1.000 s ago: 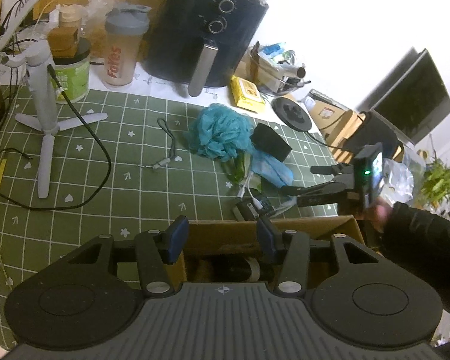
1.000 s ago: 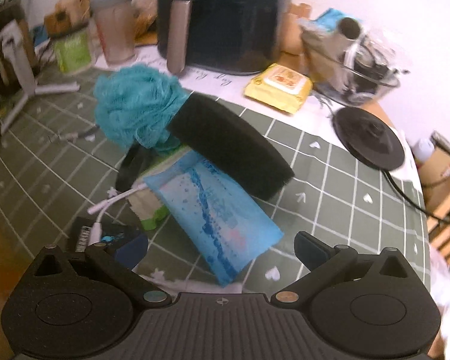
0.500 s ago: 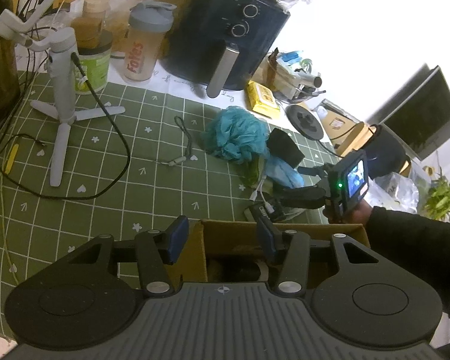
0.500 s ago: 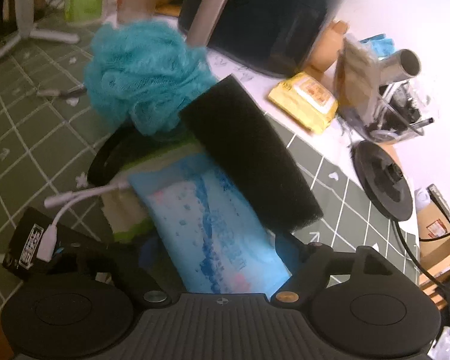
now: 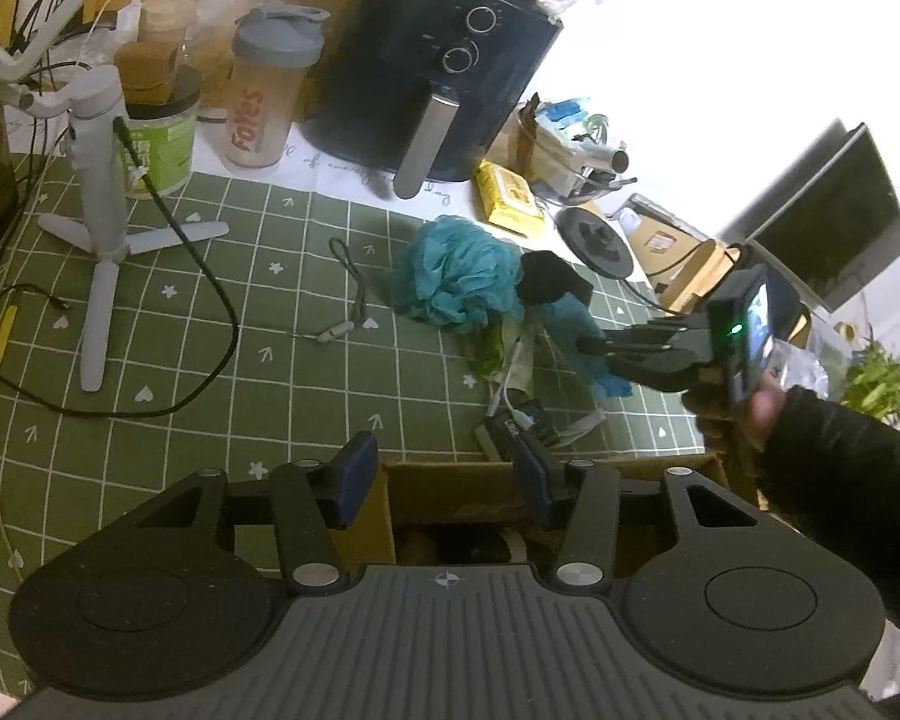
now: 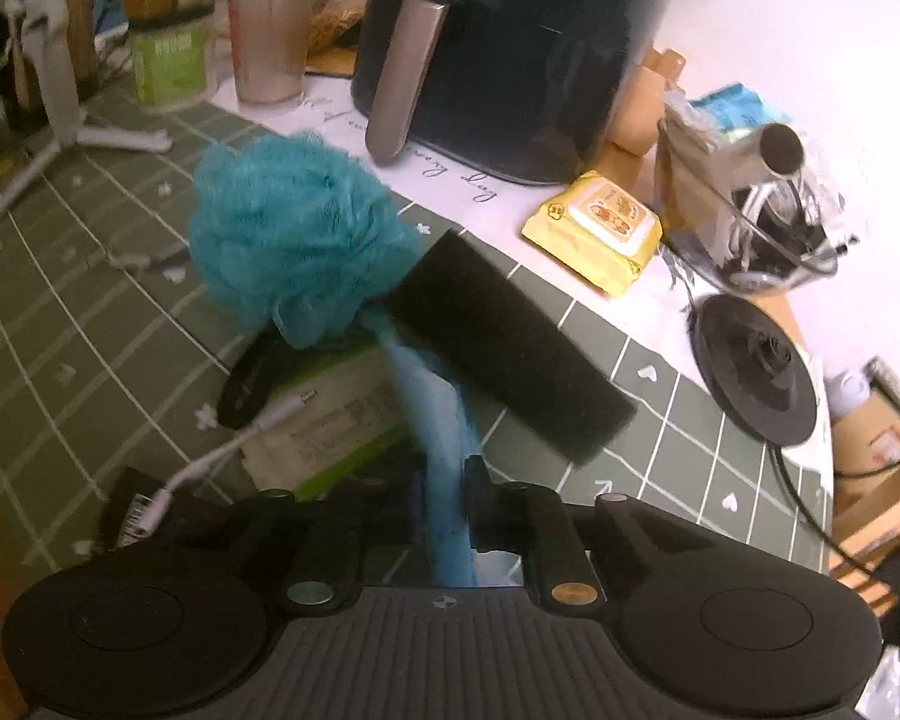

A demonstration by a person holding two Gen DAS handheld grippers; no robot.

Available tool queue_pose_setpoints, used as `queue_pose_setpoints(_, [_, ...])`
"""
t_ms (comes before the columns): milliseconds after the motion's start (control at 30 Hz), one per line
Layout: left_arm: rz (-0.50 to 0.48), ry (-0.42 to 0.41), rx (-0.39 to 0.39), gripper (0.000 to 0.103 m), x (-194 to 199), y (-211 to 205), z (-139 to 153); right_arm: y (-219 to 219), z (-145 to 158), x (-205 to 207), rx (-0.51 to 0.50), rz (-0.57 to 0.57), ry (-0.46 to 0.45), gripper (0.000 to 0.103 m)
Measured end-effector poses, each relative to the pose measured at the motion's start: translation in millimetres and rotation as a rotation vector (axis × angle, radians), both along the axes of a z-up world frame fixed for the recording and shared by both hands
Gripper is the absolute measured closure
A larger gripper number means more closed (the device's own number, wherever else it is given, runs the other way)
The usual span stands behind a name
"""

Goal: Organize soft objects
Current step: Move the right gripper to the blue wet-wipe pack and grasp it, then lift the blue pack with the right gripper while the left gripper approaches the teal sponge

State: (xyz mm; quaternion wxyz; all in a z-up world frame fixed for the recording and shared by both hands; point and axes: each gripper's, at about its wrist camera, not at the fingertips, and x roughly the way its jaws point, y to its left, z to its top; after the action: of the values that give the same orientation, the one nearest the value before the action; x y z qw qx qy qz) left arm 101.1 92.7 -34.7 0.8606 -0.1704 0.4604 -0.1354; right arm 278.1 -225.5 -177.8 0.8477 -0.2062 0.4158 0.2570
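Pinching blue soft pack (image 6: 444, 468) between right claw (image 6: 444, 498) pads, jaws having just been closing onto it; risking dragging black foam block (image 6: 504, 360) and teal bath pouf (image 6: 294, 240) resting just ahead. Hovering half-open, empty, left claw (image 5: 444, 474) over cardboard box (image 5: 450, 492).

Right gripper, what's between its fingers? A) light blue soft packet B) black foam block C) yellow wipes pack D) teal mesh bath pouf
A: the right gripper has just closed its jaws on the light blue soft packet, pinching it narrow; pouf and foam lie beyond.
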Motion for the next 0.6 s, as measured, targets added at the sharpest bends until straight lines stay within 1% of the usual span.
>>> queue_pose_setpoints(67, [-0.004,-0.004,0.001,0.054,1.3,-1.0,0.7,-7.4,6.5,2.2,0.034,-0.034,0.044,0.088])
queue_pose_setpoints(133, [-0.01,-0.009,0.001,0.054,1.8,-1.4,1.2,-16.5,7.7,6.7,0.069,-0.081,0.108,0.088])
queue_pose_setpoints(200, [-0.015,-0.013,0.002,0.054,3.2,-2.2,2.3,-20.5,1.8,9.3,0.051,-0.114,0.138,0.088])
queue_pose_setpoints(267, [-0.019,-0.015,0.002,0.054,4.5,-3.0,2.8,-21.2,-7.2,11.4,0.028,-0.121,0.163,0.087])
queue_pose_setpoints(400, [-0.03,-0.014,0.01,0.054,7.6,-5.3,3.6,-21.4,-22.2,15.8,0.024,-0.146,0.186,0.083])
queue_pose_setpoints(533, [-0.045,-0.026,0.019,0.054,12.6,-6.5,8.2,-22.3,-37.2,19.6,-0.008,-0.174,0.193,0.082])
queue_pose_setpoints(600, [-0.051,-0.034,0.023,0.054,16.5,-6.9,10.5,-25.3,-41.9,19.6,0.002,-0.184,0.201,0.083])
